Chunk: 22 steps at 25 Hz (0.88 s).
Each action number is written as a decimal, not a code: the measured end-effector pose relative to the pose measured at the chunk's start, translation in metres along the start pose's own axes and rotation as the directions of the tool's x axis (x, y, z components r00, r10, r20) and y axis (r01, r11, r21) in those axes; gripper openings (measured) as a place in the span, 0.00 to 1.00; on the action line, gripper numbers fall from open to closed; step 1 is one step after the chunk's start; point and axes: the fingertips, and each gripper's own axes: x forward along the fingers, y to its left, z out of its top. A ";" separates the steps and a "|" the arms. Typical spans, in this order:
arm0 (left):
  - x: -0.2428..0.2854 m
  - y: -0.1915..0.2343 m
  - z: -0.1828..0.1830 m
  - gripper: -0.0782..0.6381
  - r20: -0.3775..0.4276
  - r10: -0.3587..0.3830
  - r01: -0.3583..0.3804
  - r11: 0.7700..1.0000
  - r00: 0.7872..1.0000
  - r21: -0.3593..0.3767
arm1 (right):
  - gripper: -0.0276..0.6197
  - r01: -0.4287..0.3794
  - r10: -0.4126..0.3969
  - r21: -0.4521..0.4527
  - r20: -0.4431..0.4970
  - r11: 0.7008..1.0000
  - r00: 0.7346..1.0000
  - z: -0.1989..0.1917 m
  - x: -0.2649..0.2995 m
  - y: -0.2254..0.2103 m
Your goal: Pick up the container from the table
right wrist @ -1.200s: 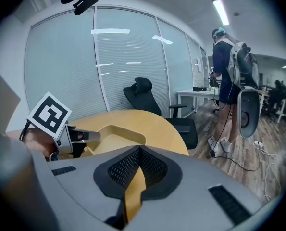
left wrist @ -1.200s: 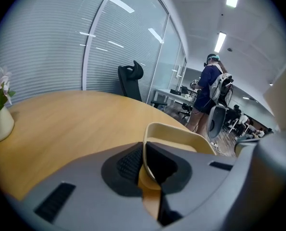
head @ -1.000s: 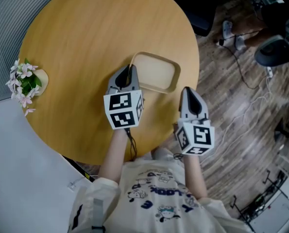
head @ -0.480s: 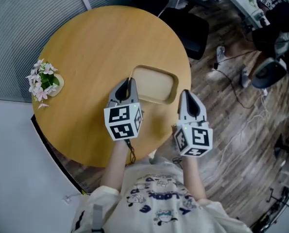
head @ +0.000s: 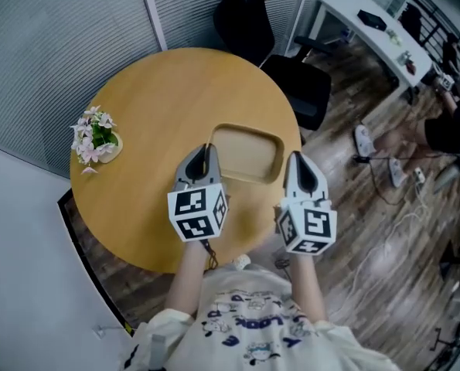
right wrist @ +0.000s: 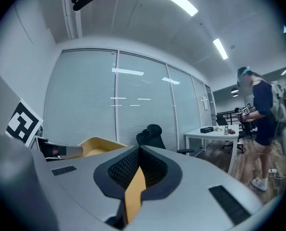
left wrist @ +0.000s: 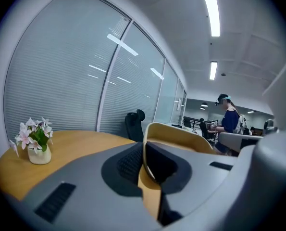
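The container is a shallow tan tray with rounded corners. My left gripper is shut on its left rim and holds it above the round wooden table. In the left gripper view the tray's rim runs between the jaws of the left gripper. My right gripper hangs just right of the tray, near the table's right edge, with its jaws together and nothing in them. In the right gripper view the right gripper points past the tray, which shows off to the left.
A small vase of pink and white flowers stands at the table's left edge. Black office chairs sit beyond the table, a white desk stands at the back right, and cables lie on the wooden floor. A person stands in the distance.
The table has shrunk in the head view while the tray and both grippers keep their size: the tray has risen off the table in my left gripper. More of the room shows.
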 end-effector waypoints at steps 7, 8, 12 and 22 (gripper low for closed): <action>-0.033 0.000 0.029 0.13 0.092 0.026 -0.027 1.000 0.995 0.004 | 0.05 -0.029 0.030 -0.015 0.081 0.999 0.996 0.028 -0.008 0.010; -0.037 0.000 0.032 0.13 0.101 0.030 -0.031 1.000 0.994 0.002 | 0.05 -0.031 0.032 -0.017 0.089 0.999 0.995 0.031 -0.010 0.010; -0.045 0.000 0.040 0.13 0.127 0.040 -0.040 0.999 0.991 0.001 | 0.05 -0.029 0.030 -0.015 0.110 0.999 0.993 0.040 -0.012 0.010; -0.049 -0.001 0.045 0.13 0.141 0.056 -0.056 0.998 0.989 -0.003 | 0.05 -0.038 0.039 -0.006 0.128 0.999 0.991 0.048 -0.008 0.004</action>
